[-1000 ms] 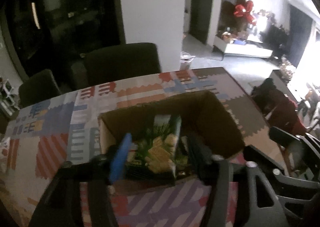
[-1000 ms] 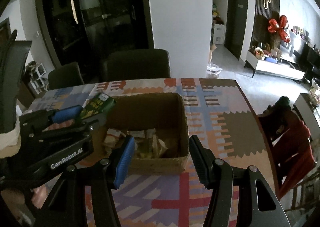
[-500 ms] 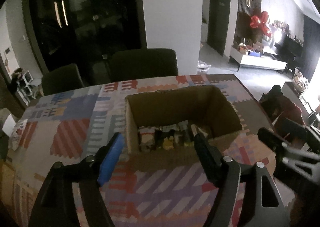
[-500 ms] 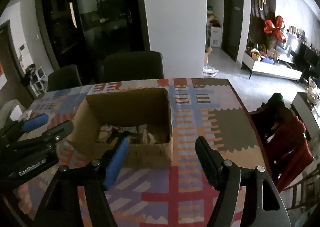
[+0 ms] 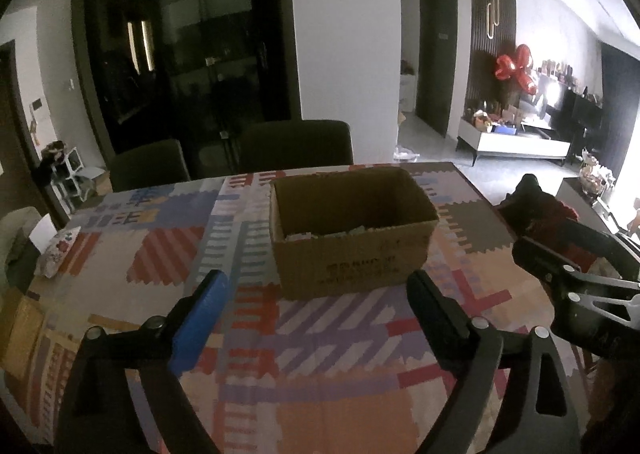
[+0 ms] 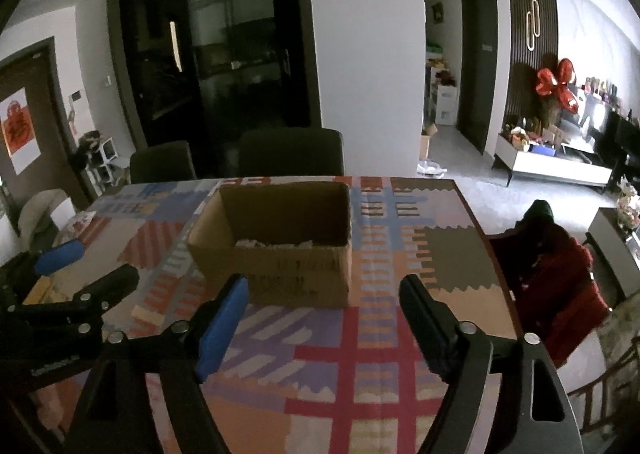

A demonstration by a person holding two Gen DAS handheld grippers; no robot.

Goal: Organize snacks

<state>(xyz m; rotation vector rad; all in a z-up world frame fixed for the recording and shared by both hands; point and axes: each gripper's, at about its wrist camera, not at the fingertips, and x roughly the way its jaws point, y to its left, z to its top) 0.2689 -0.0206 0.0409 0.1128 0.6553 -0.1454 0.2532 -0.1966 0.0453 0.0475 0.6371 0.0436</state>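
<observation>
An open cardboard box (image 5: 352,250) stands on the patterned table; it also shows in the right wrist view (image 6: 288,254). Only the tops of pale snack packets (image 5: 352,230) show over its near wall, also in the right wrist view (image 6: 276,242). My left gripper (image 5: 316,290) is open and empty, held back from the box's near side. My right gripper (image 6: 324,290) is open and empty, also short of the box. The left gripper appears at the left of the right wrist view (image 6: 80,266).
The table carries a colourful patchwork cloth (image 5: 160,254). Two dark chairs (image 5: 296,145) stand at its far side. A floral packet (image 5: 60,250) lies at the left edge. A chair with red clothing (image 6: 556,254) stands to the right.
The left gripper held a green snack packet over the box a second ago; it is now open and empty. Both grippers have pulled back and up from the box.
</observation>
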